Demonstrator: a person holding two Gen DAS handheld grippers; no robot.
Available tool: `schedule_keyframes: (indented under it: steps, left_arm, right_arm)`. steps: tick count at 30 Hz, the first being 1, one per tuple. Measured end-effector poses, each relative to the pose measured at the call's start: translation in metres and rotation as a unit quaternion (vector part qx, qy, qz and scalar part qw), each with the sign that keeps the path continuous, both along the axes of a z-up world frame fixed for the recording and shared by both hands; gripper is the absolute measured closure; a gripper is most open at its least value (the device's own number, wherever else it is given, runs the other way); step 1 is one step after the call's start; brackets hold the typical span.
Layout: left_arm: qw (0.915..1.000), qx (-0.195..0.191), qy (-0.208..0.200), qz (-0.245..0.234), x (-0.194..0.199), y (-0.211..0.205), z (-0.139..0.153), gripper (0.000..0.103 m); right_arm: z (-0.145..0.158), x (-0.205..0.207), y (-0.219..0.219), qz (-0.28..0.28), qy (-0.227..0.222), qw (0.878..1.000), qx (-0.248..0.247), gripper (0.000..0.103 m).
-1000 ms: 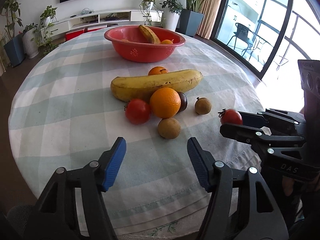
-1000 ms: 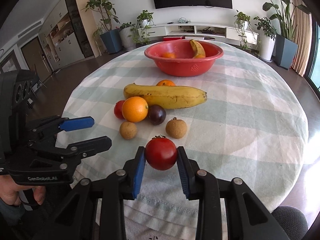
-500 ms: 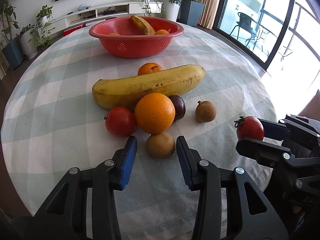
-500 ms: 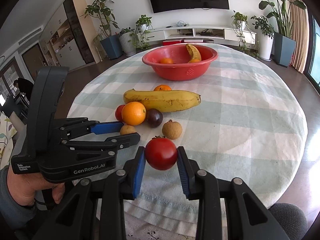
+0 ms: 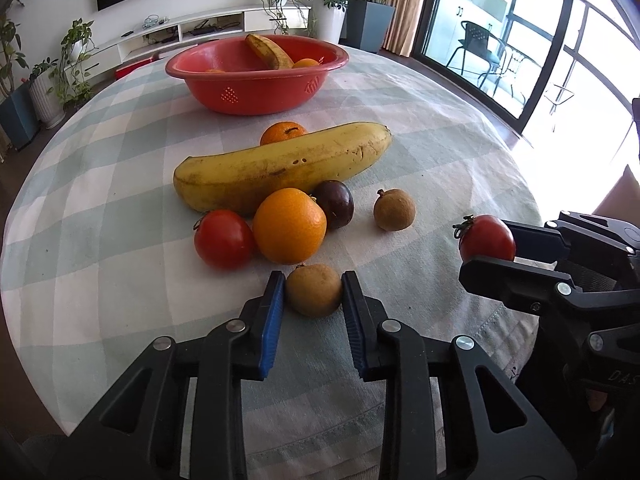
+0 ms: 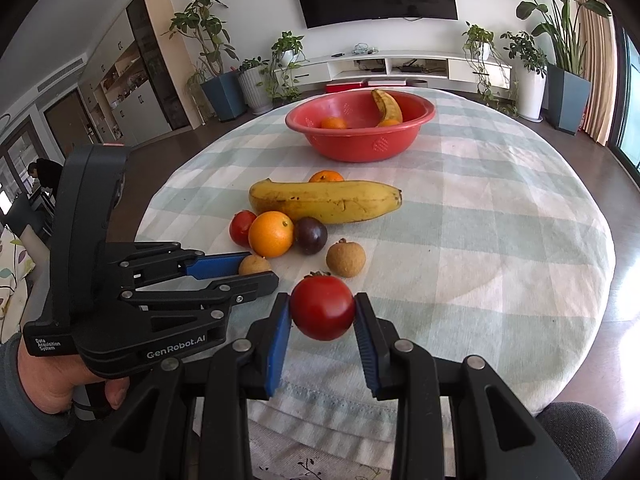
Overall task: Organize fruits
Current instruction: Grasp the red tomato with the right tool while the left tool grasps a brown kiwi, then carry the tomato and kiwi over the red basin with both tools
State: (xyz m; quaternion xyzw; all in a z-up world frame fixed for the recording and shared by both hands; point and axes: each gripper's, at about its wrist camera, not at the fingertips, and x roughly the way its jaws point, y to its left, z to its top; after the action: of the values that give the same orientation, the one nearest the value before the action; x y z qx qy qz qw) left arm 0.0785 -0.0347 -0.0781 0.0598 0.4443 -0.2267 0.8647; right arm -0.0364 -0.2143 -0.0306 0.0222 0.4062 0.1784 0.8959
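Left gripper (image 5: 313, 295) has just closed its blue pads onto a brown longan (image 5: 314, 289) on the counter (image 5: 100, 208) near its front edge. Right gripper (image 6: 322, 314) clamps a red tomato (image 6: 322, 307) above that edge. Just beyond lie an orange (image 5: 289, 225), another tomato (image 5: 223, 239) and a banana (image 5: 280, 166); farther back sits a red basin (image 5: 256, 76).

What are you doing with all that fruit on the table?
A person is sorting fruit with a hand-held gripper in each hand. The left hand-held gripper has just closed on a small brown fruit lying on the checked tablecloth. The right hand-held gripper holds a red tomato. The red bowl at the far side already has a banana and oranges in it. A big banana, an orange, another tomato and more wait on the cloth.
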Motion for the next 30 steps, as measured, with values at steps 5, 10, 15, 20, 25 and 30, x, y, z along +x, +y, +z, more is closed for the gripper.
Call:
schedule_keyframes:
  steps: [5, 10, 15, 20, 25, 30]
  left_arm:
    - [0.9999, -0.012, 0.005, -0.003, -0.008, 0.008, 0.002, 0.076]
    - [0.9995, -0.029, 0.008, 0.000, -0.019, 0.019, 0.007, 0.076]
    - [0.9983, -0.056, 0.007, 0.018, -0.019, 0.042, 0.018, 0.076]
    - [0.9963, -0.078, -0.009, 0.036, -0.005, 0.068, 0.041, 0.076]
    - [0.9943, -0.079, -0.046, 0.055, 0.030, 0.096, 0.078, 0.076]
    - [0.9935, -0.064, -0.079, 0.052, 0.077, 0.103, 0.117, 0.076]
  right_arm:
    - [0.000, -0.002, 0.001, 0.000, 0.003, 1.000, 0.000, 0.069]
    - [0.000, -0.003, 0.002, -0.002, 0.005, 1.000, 0.002, 0.069]
    - [0.002, -0.003, -0.002, -0.008, 0.006, 1.000, 0.007, 0.069]
    - [0.008, 0.002, -0.013, -0.024, 0.003, 1.000, 0.009, 0.069]
    - [0.027, 0.019, -0.043, -0.058, -0.015, 0.998, 0.007, 0.069]
    - [0.061, 0.053, -0.080, -0.098, -0.050, 0.994, 0.002, 0.069]
